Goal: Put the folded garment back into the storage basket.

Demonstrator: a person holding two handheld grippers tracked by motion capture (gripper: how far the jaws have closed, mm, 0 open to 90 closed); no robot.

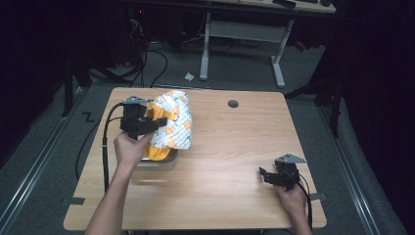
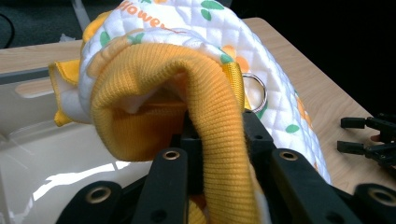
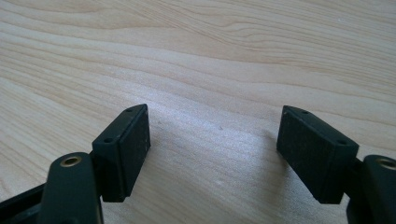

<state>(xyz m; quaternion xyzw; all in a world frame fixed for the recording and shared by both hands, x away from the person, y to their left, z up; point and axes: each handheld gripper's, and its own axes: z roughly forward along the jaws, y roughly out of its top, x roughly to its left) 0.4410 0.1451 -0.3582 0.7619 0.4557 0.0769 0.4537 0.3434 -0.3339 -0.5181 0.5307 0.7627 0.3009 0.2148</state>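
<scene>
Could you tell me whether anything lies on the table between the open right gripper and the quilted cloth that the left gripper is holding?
Nothing visible does: bare table separates the right gripper from the quilted cloth clamped in the left gripper.

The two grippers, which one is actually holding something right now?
The left gripper: its jaws are shut on the yellow ribbed edge of the quilted garment. The right gripper stands open above bare table.

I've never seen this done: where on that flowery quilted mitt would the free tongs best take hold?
Probably the white quilted body, approached from the open table on its right. That side bulges free, while the left tongs already pinch the yellow ribbed cuff above the white tub. The right tongs stand open, near the table's right edge.
</scene>
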